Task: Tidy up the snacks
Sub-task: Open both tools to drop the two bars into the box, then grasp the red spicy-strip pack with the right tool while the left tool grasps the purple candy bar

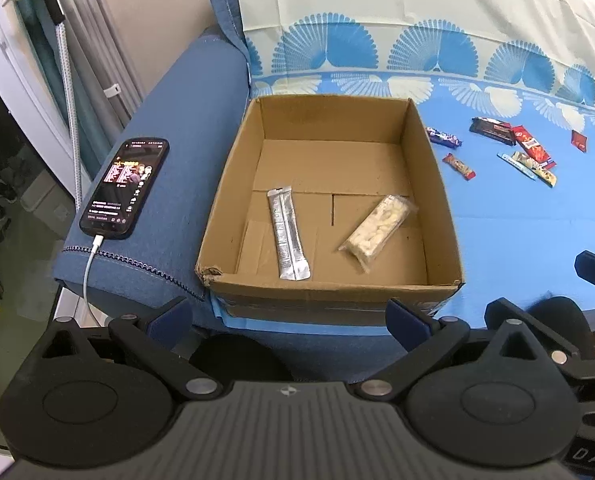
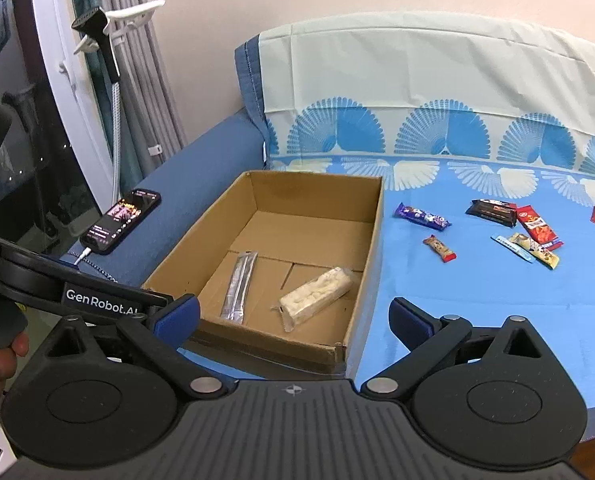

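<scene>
Left wrist view: the left gripper (image 1: 289, 316) hovers with its blue-padded jaws spread wide and nothing between them, poised just short of the near wall of an open cardboard box (image 1: 329, 288). Inside the box, straight ahead of the jaws, lie two snacks — a silver stick pack (image 1: 288, 239) to the left and a clear-wrapped pale nougat bar (image 1: 377, 232) to the right, apart from each other. Off to the left of the claw, a lit phone (image 1: 125, 188) rests on the blue sofa arm (image 1: 185, 120), a white cable (image 1: 91, 264) plugged into its near end.

The right gripper (image 2: 293, 322) — likewise spread wide and empty — hangs over the box's near right corner. Ahead and to its right, well clear of the box, loose snack bars (image 2: 509, 228) lie scattered on the blue patterned sheet (image 2: 477, 300).
</scene>
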`<action>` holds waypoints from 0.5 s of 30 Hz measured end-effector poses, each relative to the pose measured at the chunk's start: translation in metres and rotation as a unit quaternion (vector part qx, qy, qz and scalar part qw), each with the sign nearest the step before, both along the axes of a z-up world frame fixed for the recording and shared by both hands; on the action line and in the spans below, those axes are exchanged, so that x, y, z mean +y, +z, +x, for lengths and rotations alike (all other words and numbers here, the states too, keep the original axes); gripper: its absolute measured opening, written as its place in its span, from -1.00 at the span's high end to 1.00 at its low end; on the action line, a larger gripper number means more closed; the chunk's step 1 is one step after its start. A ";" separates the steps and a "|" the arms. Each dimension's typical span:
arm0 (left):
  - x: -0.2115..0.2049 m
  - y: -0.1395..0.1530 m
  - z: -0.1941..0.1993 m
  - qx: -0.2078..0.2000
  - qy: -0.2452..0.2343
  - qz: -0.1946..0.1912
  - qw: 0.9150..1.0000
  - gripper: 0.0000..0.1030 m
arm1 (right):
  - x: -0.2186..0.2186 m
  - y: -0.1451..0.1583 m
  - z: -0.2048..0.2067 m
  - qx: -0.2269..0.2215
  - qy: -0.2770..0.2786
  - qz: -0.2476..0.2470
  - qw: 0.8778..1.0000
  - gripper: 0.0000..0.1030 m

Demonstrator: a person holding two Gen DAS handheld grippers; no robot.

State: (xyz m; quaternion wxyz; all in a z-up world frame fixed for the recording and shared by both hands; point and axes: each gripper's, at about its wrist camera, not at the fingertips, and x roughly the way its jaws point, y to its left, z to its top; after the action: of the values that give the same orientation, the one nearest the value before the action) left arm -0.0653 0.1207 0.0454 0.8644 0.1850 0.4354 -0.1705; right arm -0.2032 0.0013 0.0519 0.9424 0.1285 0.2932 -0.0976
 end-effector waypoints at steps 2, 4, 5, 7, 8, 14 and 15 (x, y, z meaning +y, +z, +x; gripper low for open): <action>-0.001 0.001 -0.002 -0.001 -0.001 0.001 1.000 -0.99 | -0.001 0.000 -0.004 -0.004 -0.003 0.002 1.000 -0.95; -0.001 0.002 -0.004 -0.003 -0.002 0.003 1.000 -0.99 | -0.002 0.001 -0.006 -0.007 -0.003 0.004 1.000 -0.95; -0.002 0.003 -0.005 -0.004 -0.001 0.004 1.000 -0.99 | -0.003 0.001 -0.008 -0.009 -0.003 0.005 1.000 -0.95; -0.003 0.004 -0.006 -0.005 -0.001 0.006 1.000 -0.99 | -0.003 0.001 -0.009 -0.011 -0.003 0.007 1.000 -0.95; -0.004 0.004 -0.005 -0.005 -0.001 0.008 1.000 -0.99 | -0.004 0.000 -0.009 -0.013 -0.003 0.008 1.000 -0.95; -0.020 0.006 -0.002 -0.003 -0.011 0.013 1.000 -0.99 | -0.014 -0.001 -0.014 -0.021 -0.012 0.013 1.000 -0.95; -0.026 0.006 -0.002 -0.003 -0.016 0.015 1.000 -0.99 | -0.019 -0.001 -0.015 -0.023 -0.017 0.015 0.999 -0.95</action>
State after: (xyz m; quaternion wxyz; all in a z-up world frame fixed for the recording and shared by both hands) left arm -0.0668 0.0947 0.0519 0.8601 0.2051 0.4324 -0.1768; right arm -0.2179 -0.0172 0.0506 0.9452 0.1494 0.2701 -0.1063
